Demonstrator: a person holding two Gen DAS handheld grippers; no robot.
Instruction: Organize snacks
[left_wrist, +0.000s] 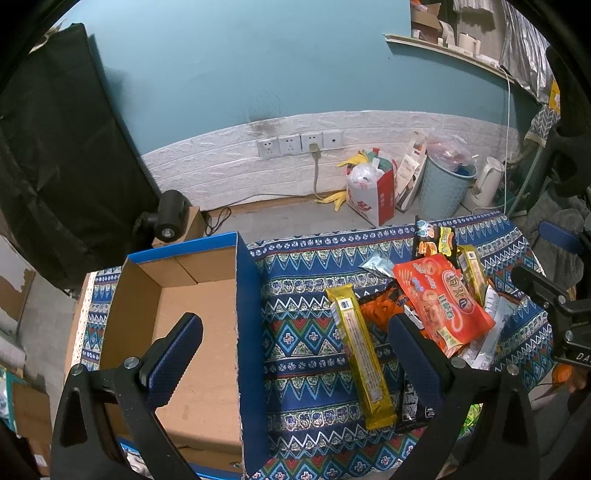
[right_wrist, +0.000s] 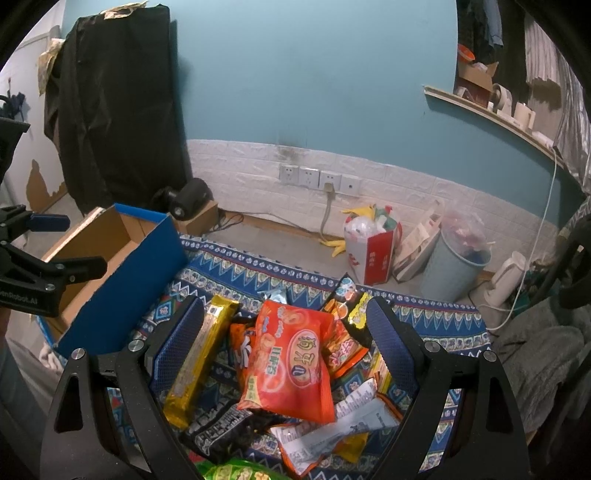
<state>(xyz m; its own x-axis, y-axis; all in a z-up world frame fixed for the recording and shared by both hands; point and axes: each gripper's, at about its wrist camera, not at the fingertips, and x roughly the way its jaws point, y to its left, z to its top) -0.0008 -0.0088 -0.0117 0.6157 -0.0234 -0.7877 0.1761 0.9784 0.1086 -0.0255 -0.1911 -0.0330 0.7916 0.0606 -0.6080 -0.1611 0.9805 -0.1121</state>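
A pile of snack packets lies on the patterned cloth: an orange-red bag (left_wrist: 441, 301) (right_wrist: 290, 356) on top, a long yellow bar (left_wrist: 360, 349) (right_wrist: 201, 356), black packets and a white wrapper (right_wrist: 332, 428). An open cardboard box with blue outer walls (left_wrist: 195, 321) (right_wrist: 122, 273) stands to the left and holds nothing. My left gripper (left_wrist: 295, 354) is open and empty, straddling the box's right wall. My right gripper (right_wrist: 286, 345) is open and empty above the pile, its fingers on either side of the orange-red bag.
The table's blue patterned cloth (left_wrist: 306, 302) ends at the far edge. On the floor beyond are a red-white bag (right_wrist: 371, 247), a blue bin (right_wrist: 450, 262), a white kettle (right_wrist: 508, 277) and a black camera (left_wrist: 168, 216). A black cover (right_wrist: 118, 110) stands at left.
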